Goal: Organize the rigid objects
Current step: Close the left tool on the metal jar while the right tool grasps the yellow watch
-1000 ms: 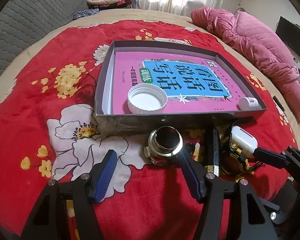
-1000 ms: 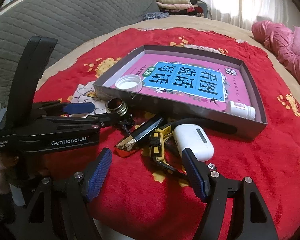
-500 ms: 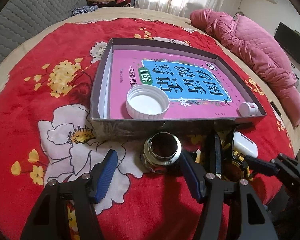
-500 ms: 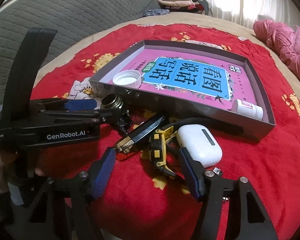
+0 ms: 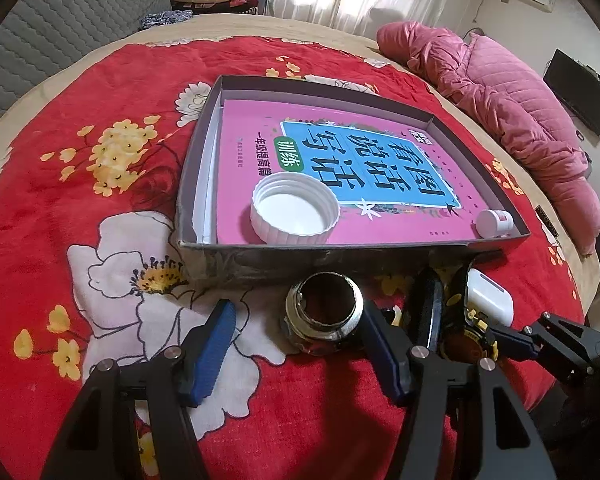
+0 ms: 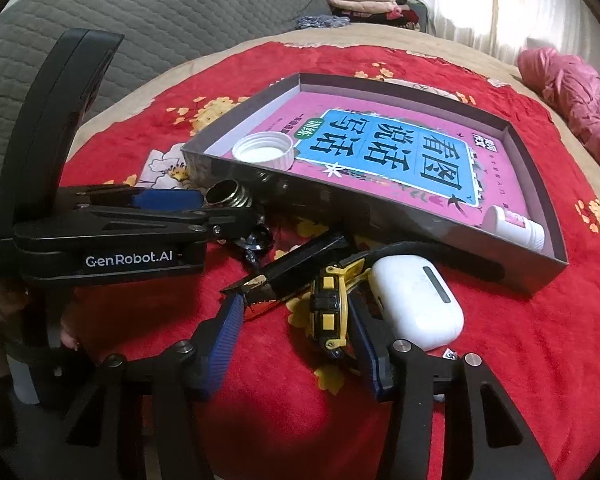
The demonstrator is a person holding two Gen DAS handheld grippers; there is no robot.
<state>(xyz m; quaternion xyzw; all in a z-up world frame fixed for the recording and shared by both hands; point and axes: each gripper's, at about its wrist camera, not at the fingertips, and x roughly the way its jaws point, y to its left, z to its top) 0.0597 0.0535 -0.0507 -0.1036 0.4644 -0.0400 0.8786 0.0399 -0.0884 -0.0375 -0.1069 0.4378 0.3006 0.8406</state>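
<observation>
only the right view shows its hand-held gripper (image 6: 296,320) closing, perhaps gripping the watch (image 6: 327,312).

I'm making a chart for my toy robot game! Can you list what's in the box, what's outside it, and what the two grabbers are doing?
in the box: white cap, small white bottle, pink book
outside the box: metal ring, yellow-black watch, white earbud case
left gripper: open, beside the metal ring
right gripper: jaws just been closing, around the yellow-black watch

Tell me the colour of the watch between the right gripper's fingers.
Yellow and black watch; right wrist view.
</observation>
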